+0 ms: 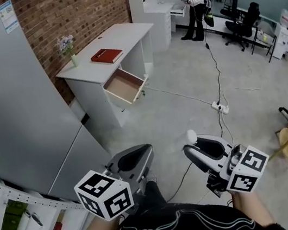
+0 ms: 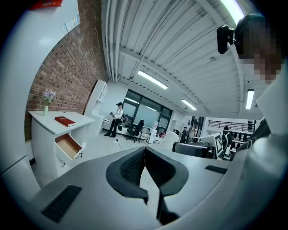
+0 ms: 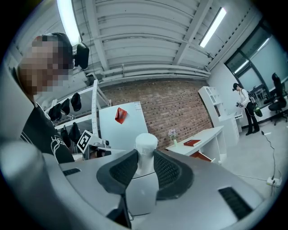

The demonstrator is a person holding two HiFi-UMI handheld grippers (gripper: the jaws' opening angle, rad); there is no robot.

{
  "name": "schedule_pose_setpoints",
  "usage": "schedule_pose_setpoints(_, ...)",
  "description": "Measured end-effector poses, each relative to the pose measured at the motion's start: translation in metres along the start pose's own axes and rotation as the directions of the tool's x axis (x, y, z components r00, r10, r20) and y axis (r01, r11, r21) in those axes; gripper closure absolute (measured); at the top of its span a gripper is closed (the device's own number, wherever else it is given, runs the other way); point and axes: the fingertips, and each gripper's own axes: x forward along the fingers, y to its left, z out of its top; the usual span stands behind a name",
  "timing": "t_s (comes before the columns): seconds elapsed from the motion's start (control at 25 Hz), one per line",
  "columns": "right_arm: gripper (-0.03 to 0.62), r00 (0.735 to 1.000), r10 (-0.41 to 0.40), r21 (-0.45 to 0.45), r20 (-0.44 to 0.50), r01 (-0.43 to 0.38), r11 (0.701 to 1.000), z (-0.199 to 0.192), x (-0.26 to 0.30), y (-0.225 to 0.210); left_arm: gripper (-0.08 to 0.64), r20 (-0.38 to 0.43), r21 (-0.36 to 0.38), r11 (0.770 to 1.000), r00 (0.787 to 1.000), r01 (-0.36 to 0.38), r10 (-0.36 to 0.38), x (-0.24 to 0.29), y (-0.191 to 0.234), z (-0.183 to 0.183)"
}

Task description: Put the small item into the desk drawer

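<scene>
Grey left claw (image 1: 146, 151), blk tee (image 1: 158, 227)

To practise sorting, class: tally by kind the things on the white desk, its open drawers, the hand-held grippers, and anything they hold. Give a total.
red book: 1
flower vase: 1
open drawer: 1
grippers: 2, the left gripper and the right gripper
small white item, clamped in the right gripper: 1
Total: 6

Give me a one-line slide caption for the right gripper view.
Right tool gripping a small white item, with the desk and its open drawer ahead.
</scene>
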Motion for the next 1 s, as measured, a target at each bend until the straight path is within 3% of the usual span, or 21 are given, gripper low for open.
schedule_pose_setpoints(0.36, 0.472, 0.999, -0.027, 0.026, -0.044, 0.028, 0.999, 0.007, 0.049, -0.067, 0.538, -0.012, -0.064, 0.998, 1.0, 0.003, -0.004, 0.048, 0.069, 0.014)
schedule_pose_setpoints(0.72, 0.472, 0.995, -0.042, 0.14, -0.089, 0.054, 0.989, 0.013, 0.184, -0.206, 0.538, -0.092, -0.15, 0.989, 0.996, -0.002, -0.012, 0.147, 0.234, 0.047)
schedule_pose_setpoints(1.0, 0.472, 0.987, -0.064, 0.167, -0.147, 0.088, 0.982, 0.02, 0.29, -0.31, 0.538, -0.133, -0.184, 0.983, 0.991, -0.003, -0.022, 0.214, 0.358, 0.08)
